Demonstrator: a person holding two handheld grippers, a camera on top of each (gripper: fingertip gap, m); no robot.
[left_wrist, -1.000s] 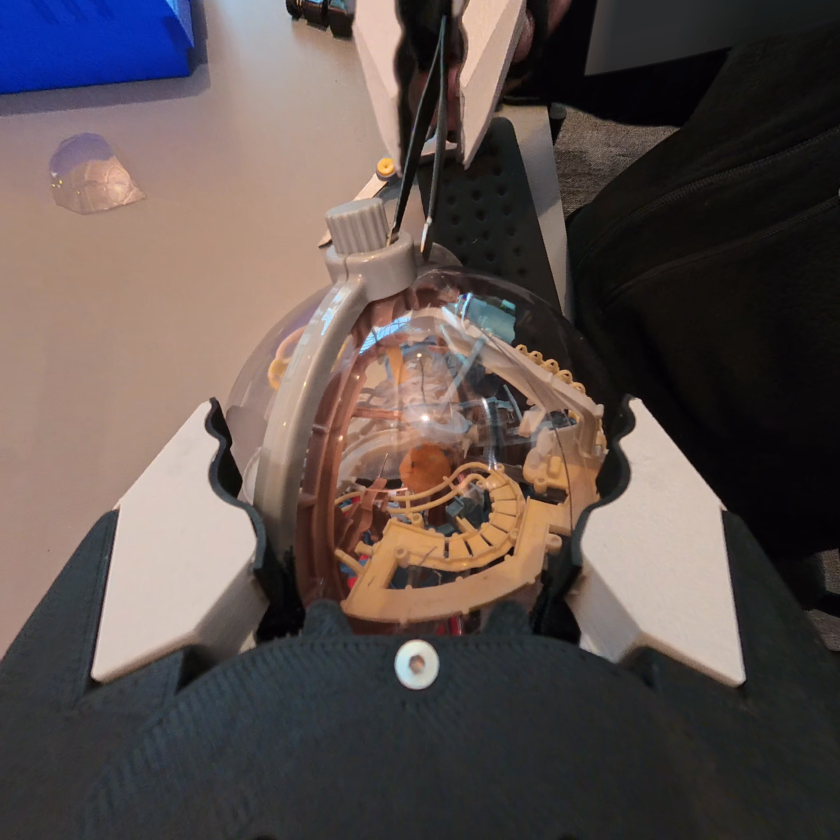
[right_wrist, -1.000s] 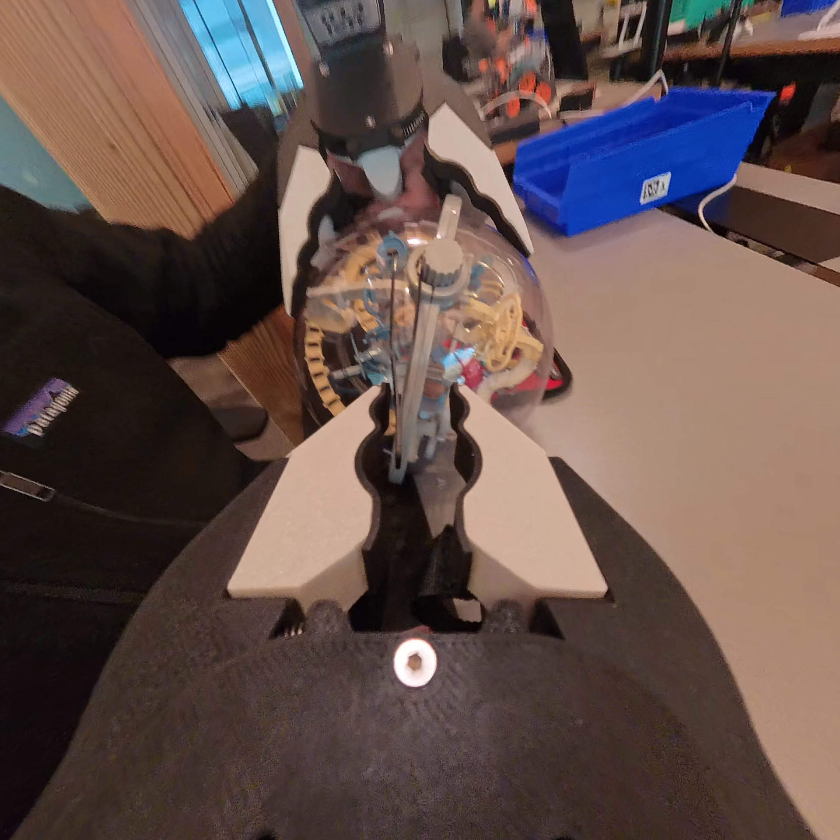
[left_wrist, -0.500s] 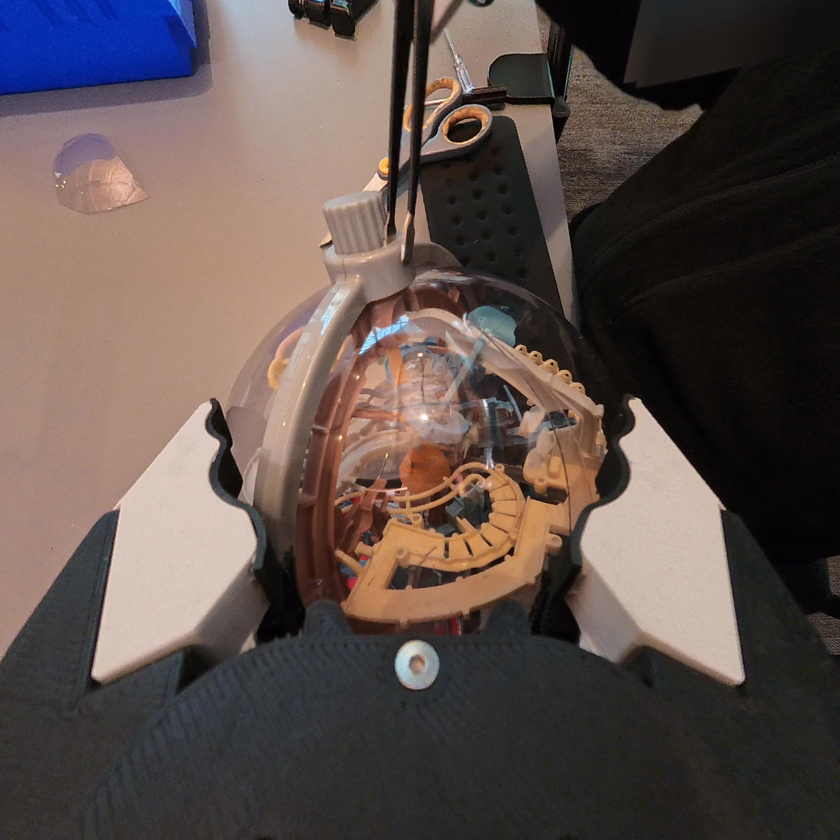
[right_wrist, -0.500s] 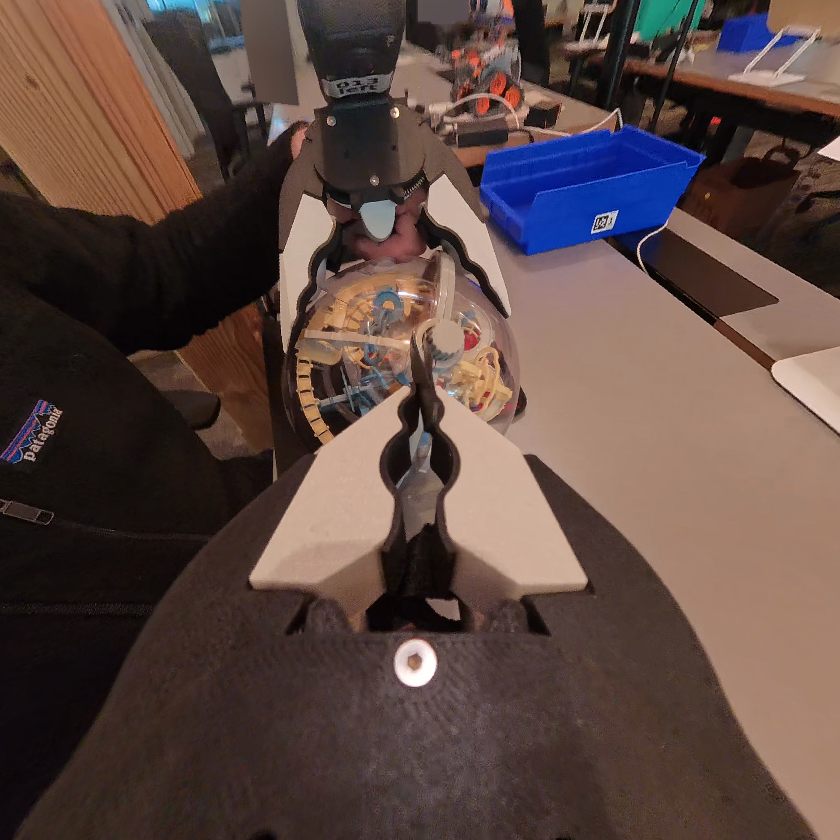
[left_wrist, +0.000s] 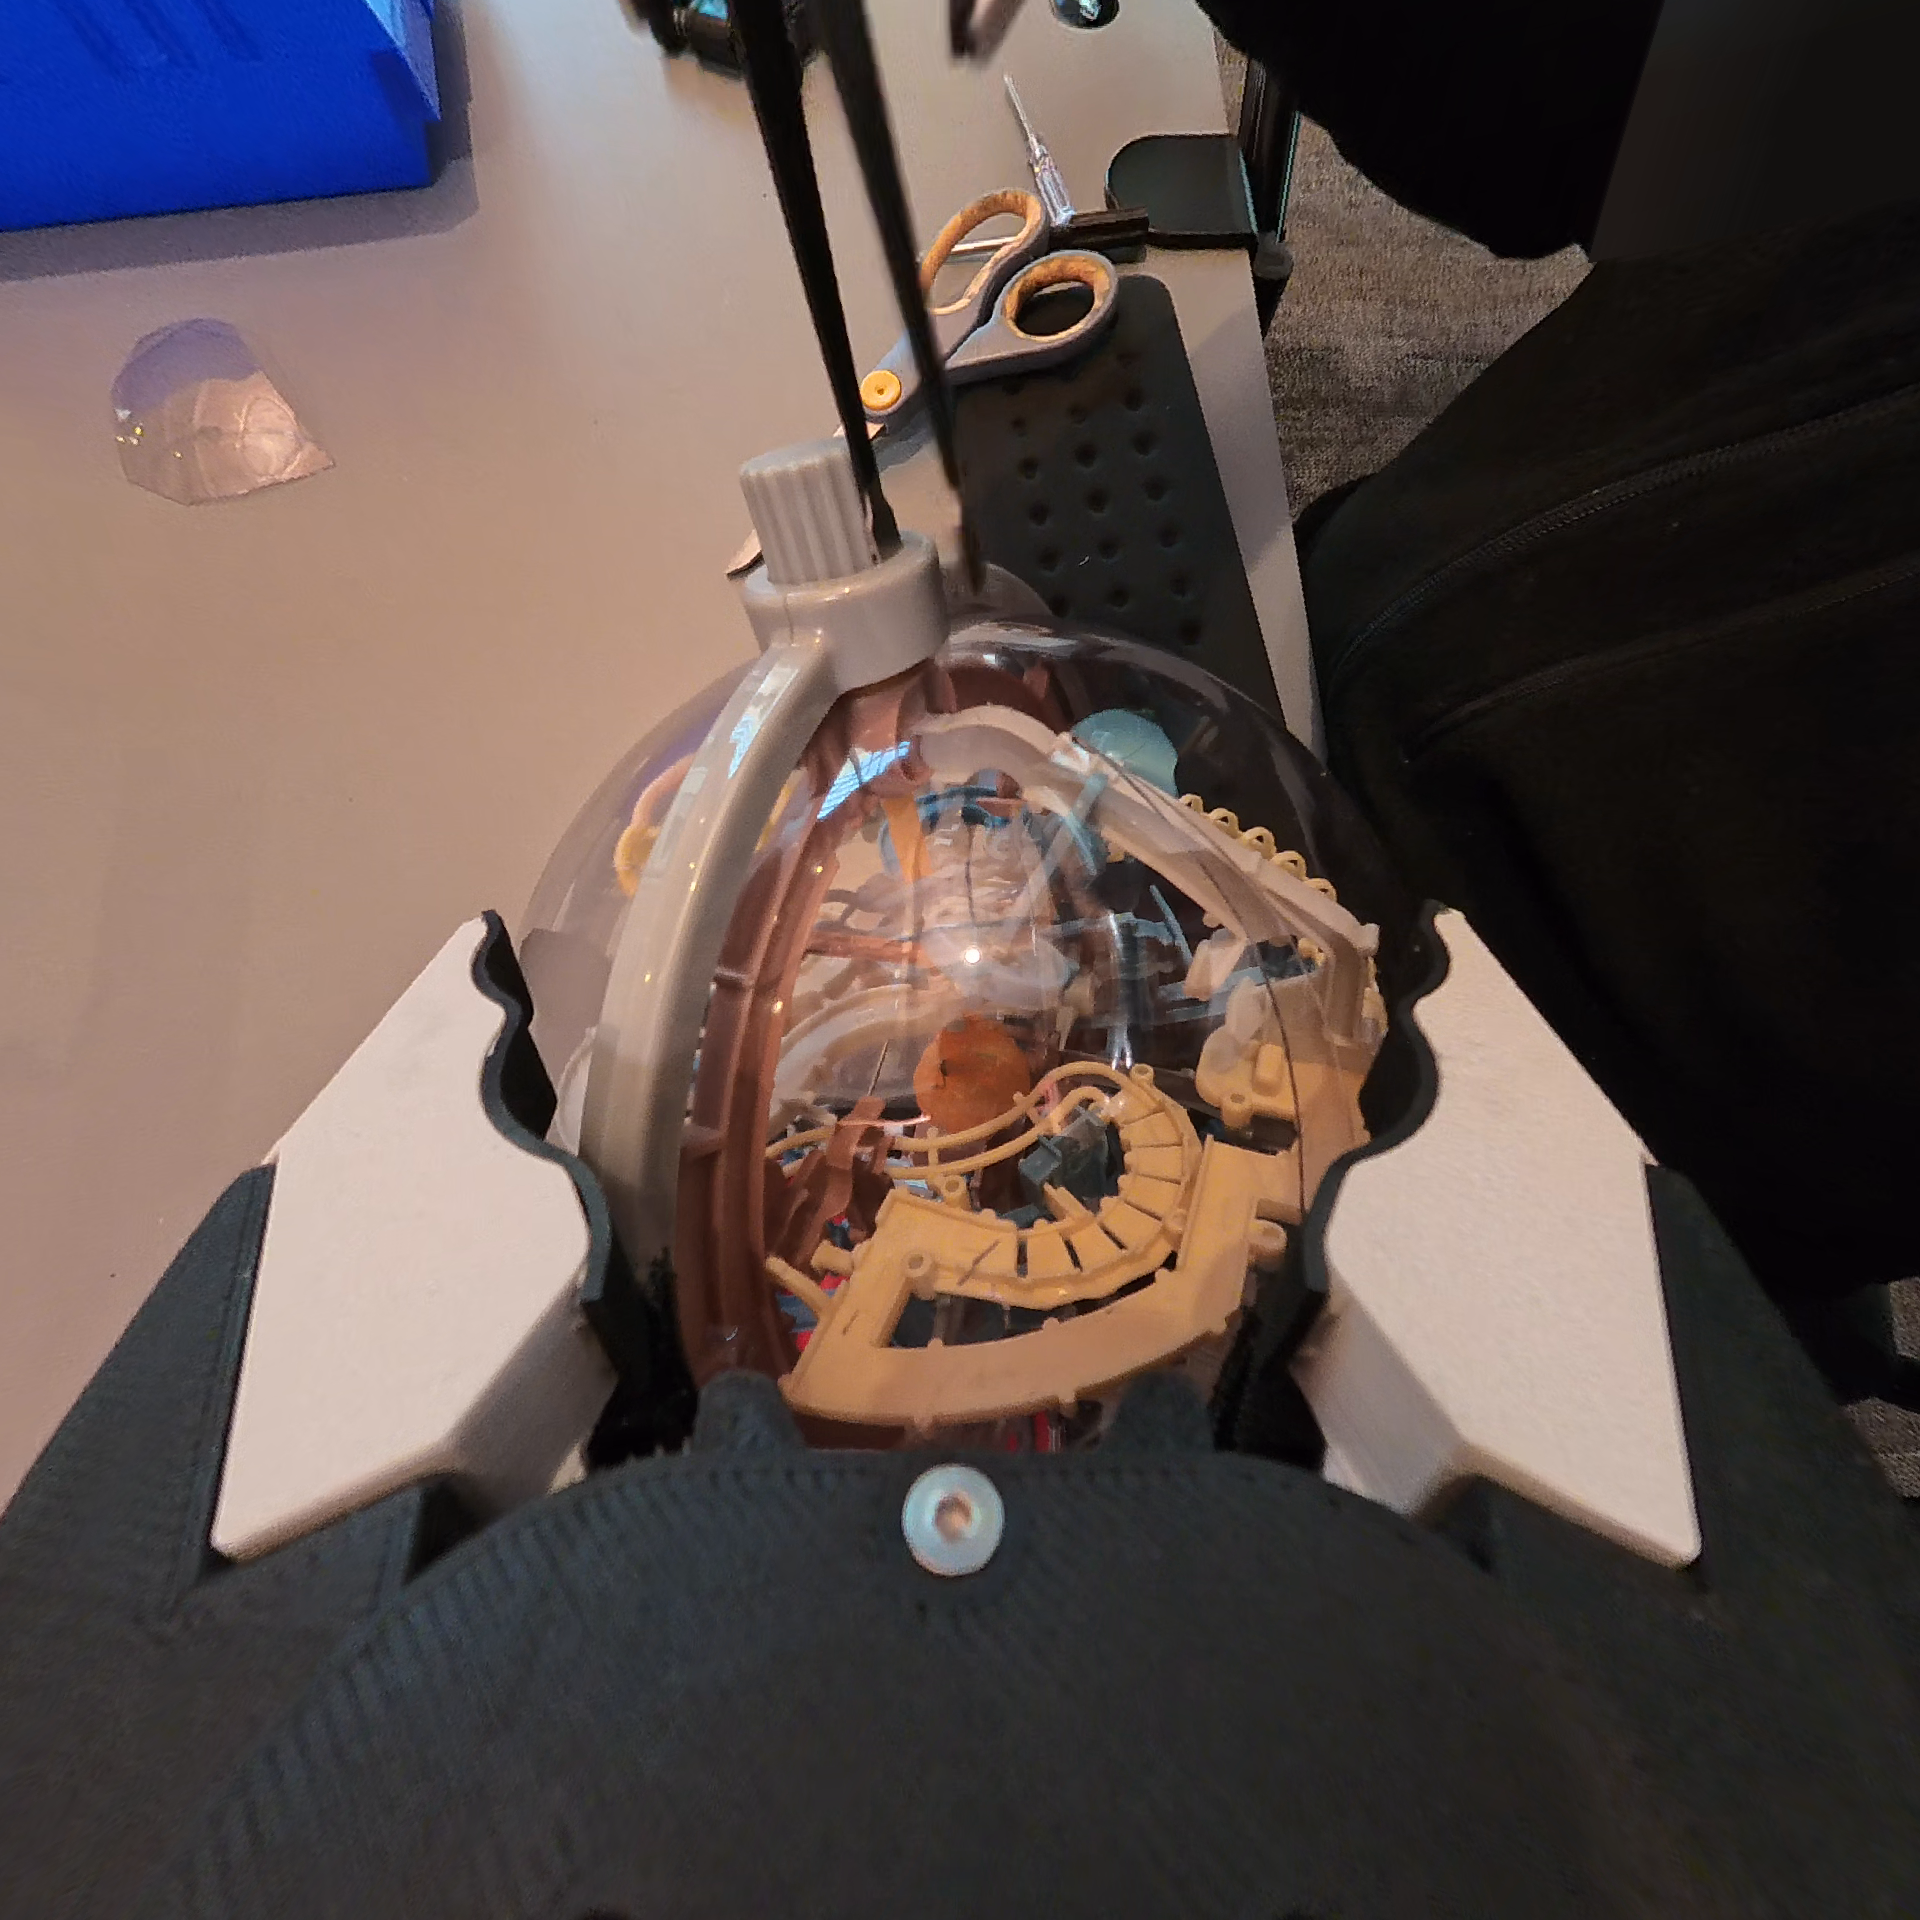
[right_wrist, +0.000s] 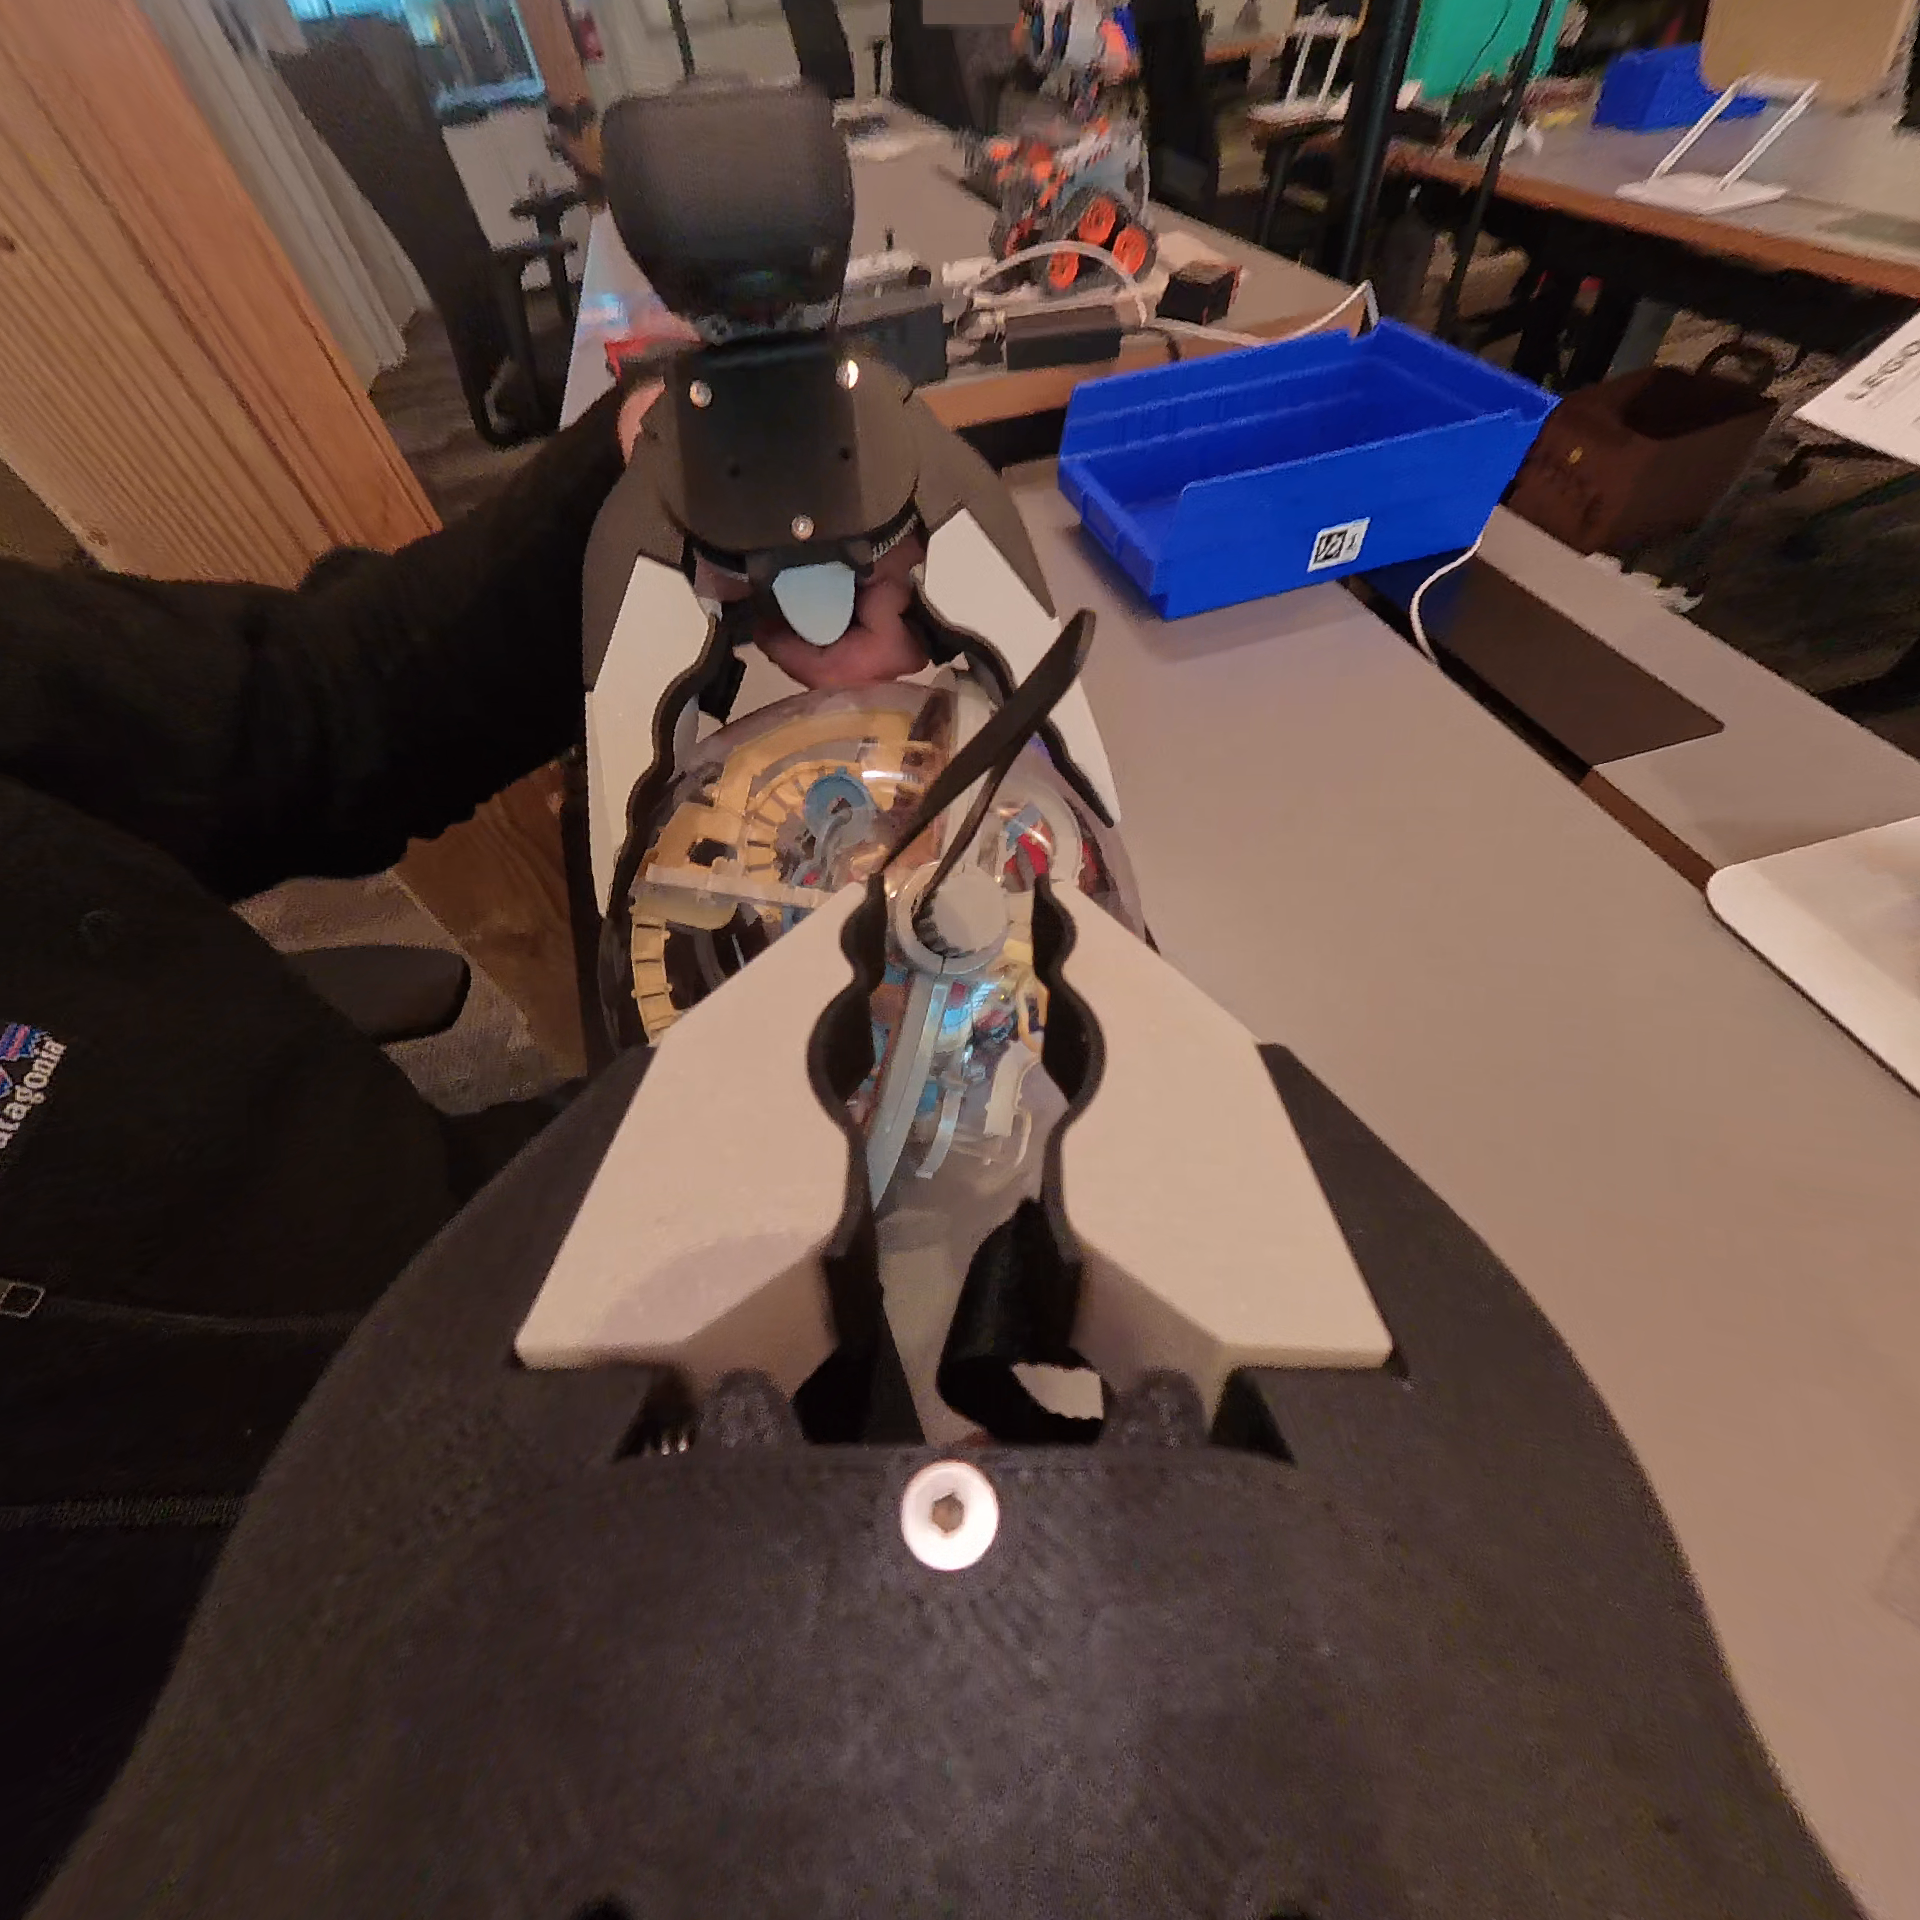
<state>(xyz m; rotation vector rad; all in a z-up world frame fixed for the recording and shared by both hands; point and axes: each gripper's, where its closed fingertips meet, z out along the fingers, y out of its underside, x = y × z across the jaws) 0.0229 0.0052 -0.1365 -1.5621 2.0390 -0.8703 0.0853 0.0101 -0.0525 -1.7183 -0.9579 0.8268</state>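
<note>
My left gripper (left_wrist: 961, 925) is shut on a clear plastic maze ball (left_wrist: 966, 1039) with tan, brown and blue tracks inside and a grey ring. The ball's grey knob (left_wrist: 800, 509) points away from me. Black tweezers (left_wrist: 831, 312) stand with their tips at the grey collar beside the knob. In the right wrist view my right gripper (right_wrist: 956, 894) is open just in front of the knob (right_wrist: 966, 914), and the tweezers (right_wrist: 997, 738) lean up and to the right, free of its fingers. The left gripper (right_wrist: 862, 831) holds the ball (right_wrist: 748, 831) from the far side.
On the grey table (left_wrist: 364, 675) are a blue bin (left_wrist: 208, 104), a clear plastic shell piece (left_wrist: 208, 416), scissors (left_wrist: 997, 301) and a black perforated pad (left_wrist: 1101, 468). A person in black clothing (left_wrist: 1662, 727) is at the right. The bin (right_wrist: 1299, 468) is beyond the ball. The gap from one gripper's tips to the other's is roughly 10 centimeters. Left tips and right tips are each some 40 centimeters from the clear plastic shell piece (left_wrist: 208, 416).
My right gripper has pulled back and opened, letting go of the tweezers, which now lean with their tips at the ball's collar. The left gripper and ball have hardly moved.
</note>
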